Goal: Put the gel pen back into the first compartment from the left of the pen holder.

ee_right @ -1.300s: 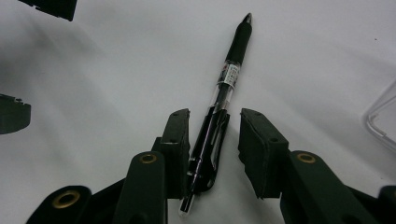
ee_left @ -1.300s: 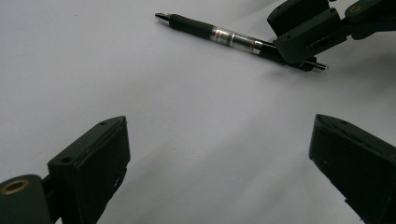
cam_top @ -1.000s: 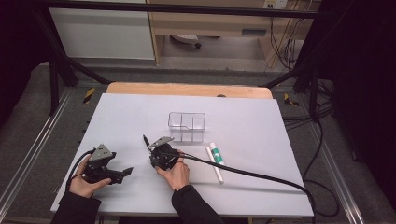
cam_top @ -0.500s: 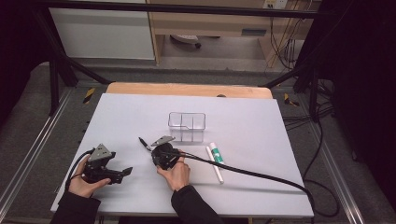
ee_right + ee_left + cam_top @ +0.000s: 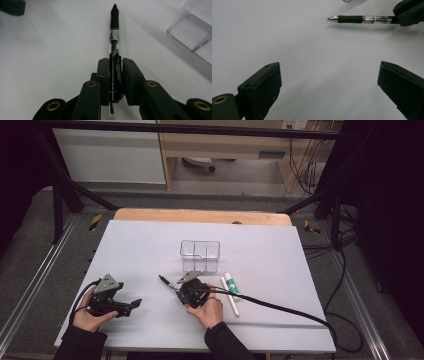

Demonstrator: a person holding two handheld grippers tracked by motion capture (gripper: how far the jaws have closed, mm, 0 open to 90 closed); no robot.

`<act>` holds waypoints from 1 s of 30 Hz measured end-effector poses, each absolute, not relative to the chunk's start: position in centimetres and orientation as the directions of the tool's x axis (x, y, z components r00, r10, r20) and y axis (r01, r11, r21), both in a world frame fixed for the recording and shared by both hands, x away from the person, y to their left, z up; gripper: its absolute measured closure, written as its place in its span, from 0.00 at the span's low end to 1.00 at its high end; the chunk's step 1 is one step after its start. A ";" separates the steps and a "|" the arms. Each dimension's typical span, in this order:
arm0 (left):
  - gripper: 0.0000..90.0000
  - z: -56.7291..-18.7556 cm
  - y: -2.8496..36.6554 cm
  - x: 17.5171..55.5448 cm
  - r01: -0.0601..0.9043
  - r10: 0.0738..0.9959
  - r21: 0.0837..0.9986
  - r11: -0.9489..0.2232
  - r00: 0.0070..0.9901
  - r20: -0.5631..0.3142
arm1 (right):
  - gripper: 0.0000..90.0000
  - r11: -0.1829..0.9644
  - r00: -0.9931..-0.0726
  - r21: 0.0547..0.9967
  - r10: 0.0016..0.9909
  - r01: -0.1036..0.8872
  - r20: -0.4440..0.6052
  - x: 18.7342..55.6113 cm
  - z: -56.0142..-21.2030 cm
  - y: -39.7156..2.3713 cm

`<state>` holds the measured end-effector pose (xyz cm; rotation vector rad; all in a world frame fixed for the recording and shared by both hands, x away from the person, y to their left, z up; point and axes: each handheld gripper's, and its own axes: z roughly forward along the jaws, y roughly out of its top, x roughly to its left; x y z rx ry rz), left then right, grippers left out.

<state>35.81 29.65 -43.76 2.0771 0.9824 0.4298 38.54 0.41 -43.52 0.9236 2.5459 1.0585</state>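
Pen clamped lengthwise in right gripper, tip left of the box — to be swung tip-down over a compartment before release — left gripper idle, jaws wide.

White table with clear plastic box, white tube, white stick.

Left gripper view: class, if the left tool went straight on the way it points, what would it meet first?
Probably bare white table; its open jaws frame nothing. The pen held by the right tool lies farther off, toward the right, likely outside that line, though depth is unclear.
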 end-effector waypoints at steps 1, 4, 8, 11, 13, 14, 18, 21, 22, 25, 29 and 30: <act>0.06 -43.8 29.6 35.8 0.501 0.764 0.770 -0.395 0.644 -0.027 | 0.85 0.547 -0.782 0.704 0.623 0.452 0.017 38.3 -43.5 -0.4; 0.06 -43.8 29.5 35.8 0.503 0.765 0.768 -0.396 0.644 -0.027 | 0.85 0.575 -0.798 0.695 0.603 0.432 -0.002 37.6 -43.4 -2.1; 0.06 -43.9 29.5 35.9 0.506 0.766 0.767 -0.394 0.642 -0.030 | 0.85 0.570 -0.811 0.704 0.585 0.425 0.016 37.0 -43.6 -4.4; 0.06 -44.0 29.4 35.9 0.508 0.765 0.764 -0.398 0.643 -0.029 | 0.85 0.573 -0.819 0.702 0.573 0.423 0.027 36.7 -43.8 -5.4; 0.06 -44.0 29.4 35.9 0.506 0.763 0.764 -0.401 0.646 -0.027 | 0.85 0.584 -0.826 0.698 0.564 0.415 0.019 36.5 -44.0 -5.7; 0.06 -44.0 29.3 35.9 0.506 0.763 0.764 -0.400 0.646 -0.028 | 0.85 0.584 -0.826 0.697 0.564 0.416 0.020 36.5 -44.2 -5.8; 0.06 -44.0 29.4 35.9 0.506 0.763 0.764 -0.400 0.646 -0.029 | 0.84 0.598 -0.832 0.692 0.555 0.405 0.007 36.6 -44.5 -5.8; 0.06 -44.0 29.5 35.9 0.507 0.765 0.766 -0.396 0.644 -0.031 | 0.73 0.603 -0.829 0.693 0.559 0.394 -0.015 36.6 -44.6 -5.8; 0.06 -43.9 29.5 35.9 0.508 0.766 0.766 -0.393 0.642 -0.032 | 0.70 0.596 -0.824 0.699 0.566 0.395 -0.016 36.6 -44.6 -5.8; 0.06 -44.0 29.5 35.9 0.508 0.766 0.767 -0.391 0.642 -0.034 | 0.61 0.573 -0.822 0.717 0.569 0.398 0.002 37.0 -43.9 -5.8; 0.06 -44.0 29.5 36.0 0.509 0.764 0.763 -0.398 0.645 -0.032 | 0.48 0.560 -0.814 0.710 0.579 0.427 0.033 38.0 -42.8 -5.4; 0.06 -44.0 29.5 36.0 0.509 0.763 0.763 -0.398 0.646 -0.033 | 0.46 0.569 -0.816 0.706 0.577 0.421 0.022 38.2 -42.5 -5.1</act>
